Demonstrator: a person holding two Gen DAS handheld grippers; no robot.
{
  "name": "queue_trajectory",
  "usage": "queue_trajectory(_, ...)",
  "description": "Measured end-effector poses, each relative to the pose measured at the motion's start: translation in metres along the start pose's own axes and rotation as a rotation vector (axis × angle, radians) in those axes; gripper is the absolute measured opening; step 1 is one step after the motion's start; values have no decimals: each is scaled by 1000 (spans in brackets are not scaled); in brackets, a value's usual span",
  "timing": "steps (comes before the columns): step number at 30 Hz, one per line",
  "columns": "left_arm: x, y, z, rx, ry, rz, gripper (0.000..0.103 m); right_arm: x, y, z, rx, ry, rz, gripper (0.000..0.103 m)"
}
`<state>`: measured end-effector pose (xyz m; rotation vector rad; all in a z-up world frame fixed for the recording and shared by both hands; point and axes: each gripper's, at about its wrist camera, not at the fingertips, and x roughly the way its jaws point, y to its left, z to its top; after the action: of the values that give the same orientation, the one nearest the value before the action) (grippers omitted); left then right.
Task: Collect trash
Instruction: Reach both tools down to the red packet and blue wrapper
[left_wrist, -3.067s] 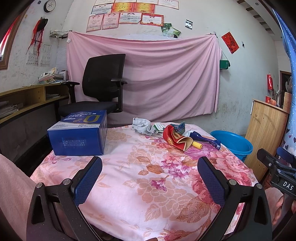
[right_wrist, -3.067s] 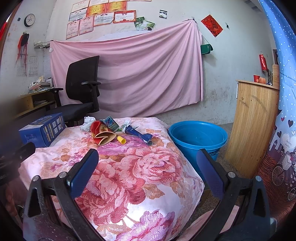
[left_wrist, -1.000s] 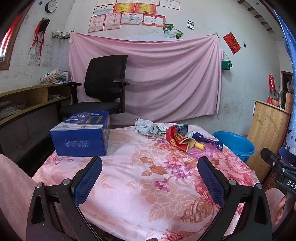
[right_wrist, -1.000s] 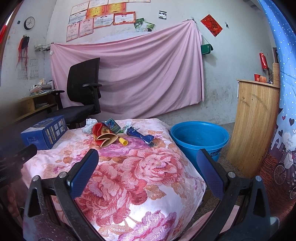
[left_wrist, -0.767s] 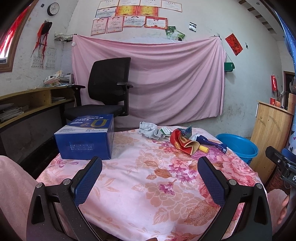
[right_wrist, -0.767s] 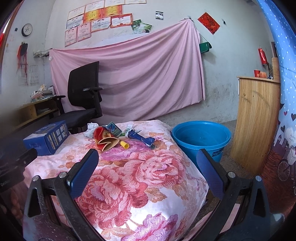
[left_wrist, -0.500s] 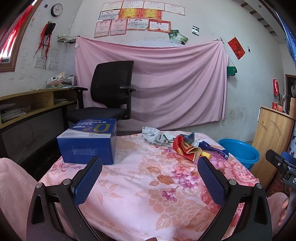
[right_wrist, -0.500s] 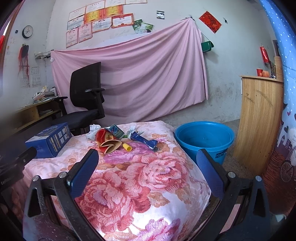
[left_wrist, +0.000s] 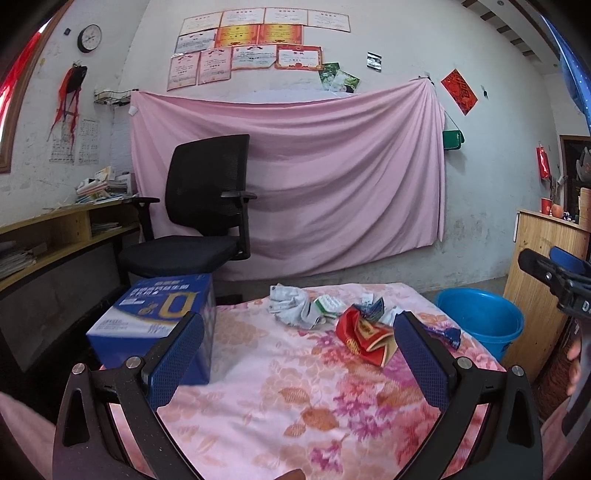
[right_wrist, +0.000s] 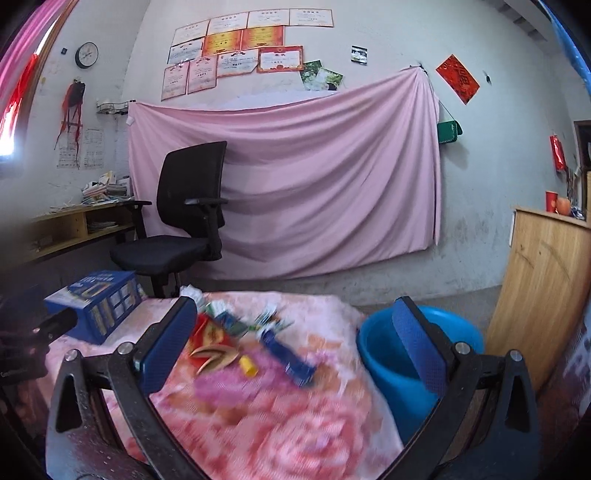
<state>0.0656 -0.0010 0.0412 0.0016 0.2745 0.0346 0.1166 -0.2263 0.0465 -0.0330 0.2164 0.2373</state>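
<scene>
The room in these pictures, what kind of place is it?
Probably a home study or small office: an office chair at a wooden desk piled with books, and framed certificates on the wall above a hung pink sheet.

Motion-blurred trash pile (right_wrist: 255, 339) (labels unreadable)

The tablecloth (left_wrist: 258, 369) is a soft matt cloth with printed flowers. The red wrapper (left_wrist: 364, 334) looks glossy and creased. The blue box (left_wrist: 155, 314) is smooth printed cardboard. The blue bucket (left_wrist: 480, 317) is shiny plastic. The cabinet (right_wrist: 543, 295) is wood with visible grain.
</scene>
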Motion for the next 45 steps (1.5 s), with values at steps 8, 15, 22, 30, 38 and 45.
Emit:
queue_trajectory(8,60,-10,20,-18,17,-19,101,66,-32,21,16,21,31,103)
queue_trajectory(15,105,-7,21,-41,65,-50,101,121,-32,6,-17,142,145,103)
queue_trajectory(22,140,-10,6,-39,214,-94,100,156,-29,-30,-16,325,235,103)
queue_trajectory(30,177,-20,-9,-56,417,-203,66,181,-29,-48,1,498,281,96)
queue_trajectory(38,199,-23,-26,-112,588,-294,42,205,-29,-63,38,645,367,89)
queue_trajectory(45,201,-12,-30,-210,635,-350,32,213,-28,-71,57,707,397,76)
